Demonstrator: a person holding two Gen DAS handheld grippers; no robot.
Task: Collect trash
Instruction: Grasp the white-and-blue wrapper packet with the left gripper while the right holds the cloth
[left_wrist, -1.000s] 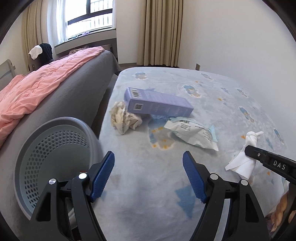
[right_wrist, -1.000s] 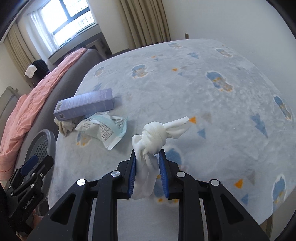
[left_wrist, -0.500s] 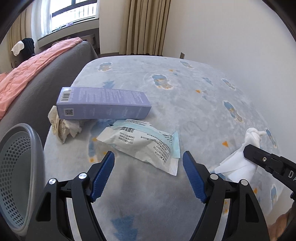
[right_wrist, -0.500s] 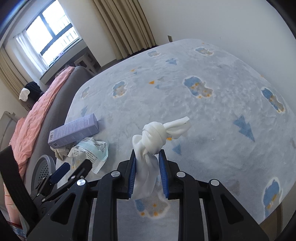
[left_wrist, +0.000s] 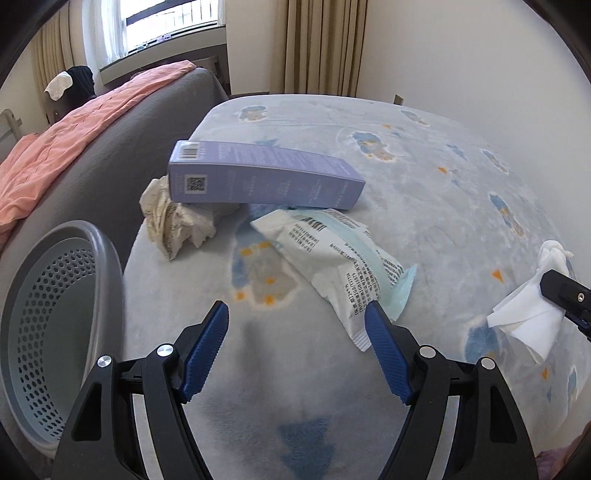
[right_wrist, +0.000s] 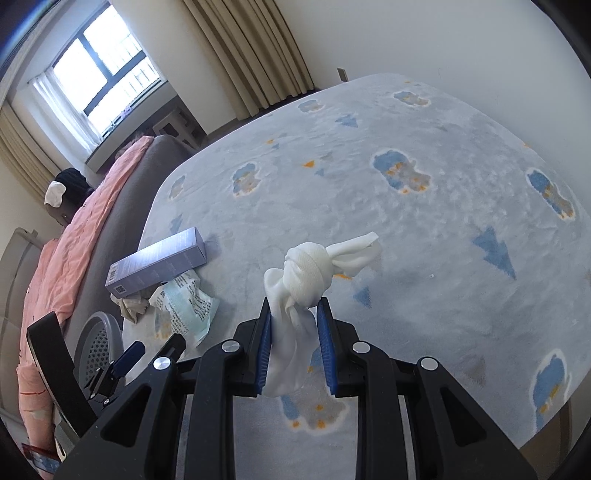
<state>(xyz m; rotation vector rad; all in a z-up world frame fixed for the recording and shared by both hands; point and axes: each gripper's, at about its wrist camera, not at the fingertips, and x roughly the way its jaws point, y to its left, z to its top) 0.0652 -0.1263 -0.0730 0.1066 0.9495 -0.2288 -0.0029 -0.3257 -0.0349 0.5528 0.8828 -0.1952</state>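
- On the pale blue rug (left_wrist: 424, 192), near its edge by the grey bed (left_wrist: 122, 147), lay three pieces of trash close together: a purple box (left_wrist: 266, 175), a crumpled paper (left_wrist: 173, 218) and a white wrapper (left_wrist: 332, 254).
- We saw the purple box resting tilted, one end propped on the crumpled paper, the other end down beside the wrapper.
- We held our left gripper (left_wrist: 295, 347) with its jaws spread wide and nothing between them; it pointed down at bare rug just short of the wrapper, and the wrapper's near corner lay beside the right-hand blue pad.
- We kept our right gripper (right_wrist: 293, 343) closed on a knotted white cloth (right_wrist: 306, 273); the blue pads pinched the loose tail below the knot, and the knot with its two short ends stuck out above the fingertips, off the rug.
- From the left camera we saw that same cloth at the far right, clamped in the black tip of the right gripper.
- A grey basket (left_wrist: 99, 251) with a perforated wall stood at the rug's edge, to the left of the left gripper and just beside the crumpled paper.
- A pink blanket (left_wrist: 74, 125) covered the bed behind it.
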